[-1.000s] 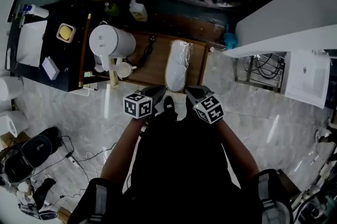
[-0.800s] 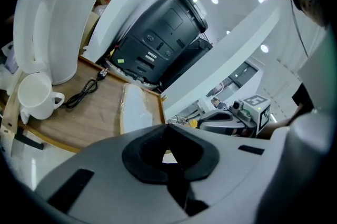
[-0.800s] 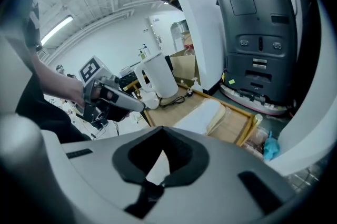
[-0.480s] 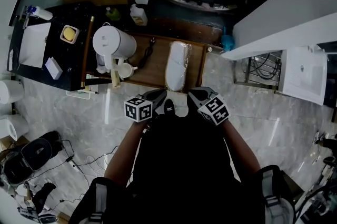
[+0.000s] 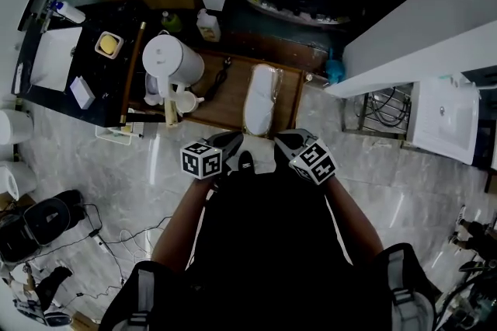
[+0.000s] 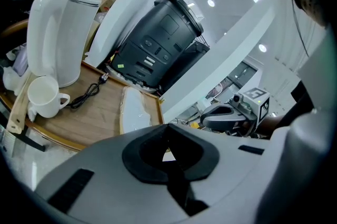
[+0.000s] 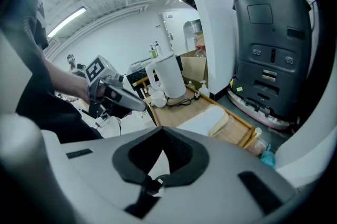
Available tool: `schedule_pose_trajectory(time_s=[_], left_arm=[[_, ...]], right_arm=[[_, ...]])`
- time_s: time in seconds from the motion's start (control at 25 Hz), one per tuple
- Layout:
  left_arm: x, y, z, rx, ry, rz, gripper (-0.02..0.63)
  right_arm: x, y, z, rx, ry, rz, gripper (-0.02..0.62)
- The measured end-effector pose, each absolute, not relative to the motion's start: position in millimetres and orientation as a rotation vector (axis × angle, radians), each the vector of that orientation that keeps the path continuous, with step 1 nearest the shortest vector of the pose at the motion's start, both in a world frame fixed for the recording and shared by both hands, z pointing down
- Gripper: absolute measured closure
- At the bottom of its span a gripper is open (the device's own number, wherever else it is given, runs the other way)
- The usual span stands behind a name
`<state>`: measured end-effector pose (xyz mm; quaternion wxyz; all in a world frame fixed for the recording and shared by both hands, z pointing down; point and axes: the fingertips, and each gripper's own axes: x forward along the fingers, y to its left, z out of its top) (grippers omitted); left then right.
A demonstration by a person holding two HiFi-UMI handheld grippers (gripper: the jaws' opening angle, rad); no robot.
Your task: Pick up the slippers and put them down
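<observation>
1. The pale marble floor (image 5: pixel 93 166) fills the left and lower right of the head view.
2. A dark machine (image 6: pixel 158 49) stands behind the tray, at upper centre in the left gripper view and at the right edge in the right gripper view (image 7: pixel 268 33).
3. A low wooden tray (image 5: pixel 225 100) lies on the floor just above the middle of the head view.
4. A white kettle (image 5: pixel 172 61) stands upright on the tray's left end.
5. The slippers (image 5: pixel 262 98), white and wrapped in clear plastic, lie lengthwise on the tray's right part. They are near both grippers but touch neither. The left gripper view shows them at centre (image 6: pixel 136 112), the right gripper view just right of centre (image 7: pixel 208 122).
6. The left gripper (image 5: pixel 233 141) is just below the tray's near edge, left of centre. In its own view (image 6: pixel 168 128) the jaws are pressed together with nothing between them.
7. The right gripper (image 5: pixel 286 141) is beside it, right of centre. Its jaws (image 7: pixel 160 131) are likewise closed and empty.
8. A small white cup (image 5: pixel 183 101) stands next to the kettle's base.
</observation>
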<state>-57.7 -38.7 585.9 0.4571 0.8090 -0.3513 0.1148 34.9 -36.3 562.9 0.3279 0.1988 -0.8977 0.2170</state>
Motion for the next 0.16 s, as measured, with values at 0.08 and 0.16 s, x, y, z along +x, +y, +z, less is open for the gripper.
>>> schedule_pose_trajectory(time_s=[0.08, 0.16], left_arm=[[-61.6, -38.0, 584.2, 1.999, -0.868, 0.288, 0.594], [-66.7, -39.3, 581.7, 2.008, -0.872, 0.294, 0.594]], right_arm=[[33.5, -35.5, 561.1, 0.520, -2.350, 0.560, 0.589], [31.7, -36.5, 559.5, 0.523, -2.351, 0.555, 0.589]])
